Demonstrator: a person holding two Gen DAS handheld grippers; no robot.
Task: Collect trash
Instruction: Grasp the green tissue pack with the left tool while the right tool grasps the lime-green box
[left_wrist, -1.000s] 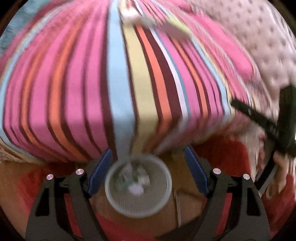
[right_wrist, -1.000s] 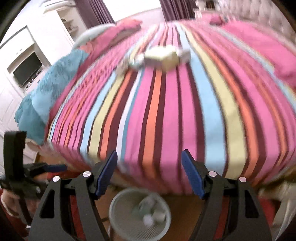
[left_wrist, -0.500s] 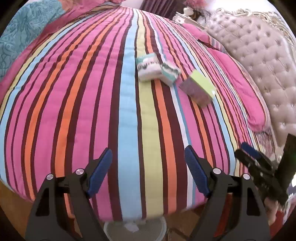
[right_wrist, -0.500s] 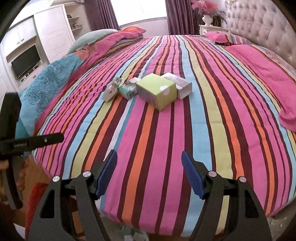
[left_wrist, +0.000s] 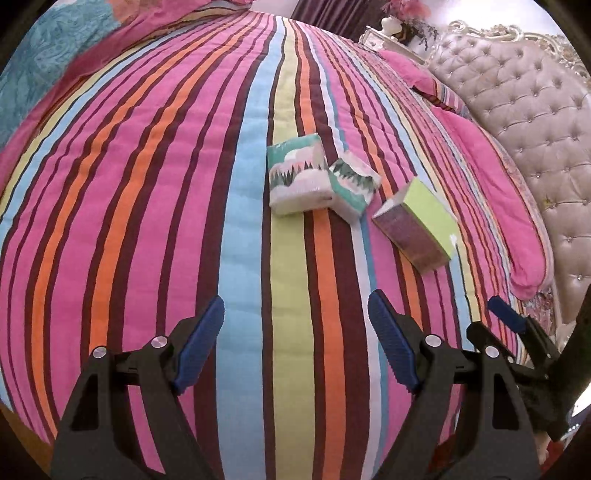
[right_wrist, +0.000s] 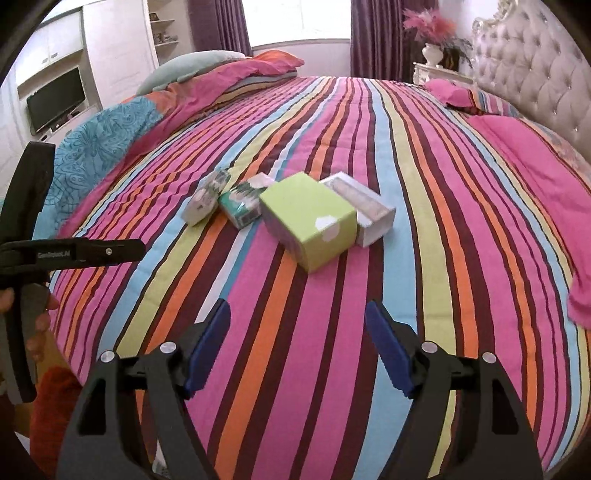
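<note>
Several small boxes lie together on the striped bedspread (left_wrist: 147, 184). A green-topped box (right_wrist: 310, 219) (left_wrist: 419, 221) sits in the middle, a white box (right_wrist: 364, 210) touches its right side, and two teal-and-white tissue packs (left_wrist: 295, 179) (left_wrist: 354, 184) lie to its left, also seen in the right wrist view (right_wrist: 240, 205) (right_wrist: 205, 201). My left gripper (left_wrist: 295, 347) is open and empty above the near bed edge. My right gripper (right_wrist: 297, 347) is open and empty, short of the green box.
A tufted headboard (left_wrist: 524, 110) and pink pillows (right_wrist: 517, 155) lie on the right. A teal blanket (right_wrist: 99, 147) and folded bedding cover the far left. A white cabinet with a screen (right_wrist: 55, 98) stands behind. The left gripper's body (right_wrist: 37, 251) shows at the left of the right view.
Both grippers have risen from the white mesh bin on the floor to above the bed edge and moved toward the boxes. The bin has dropped out of view. Both stayed open.
</note>
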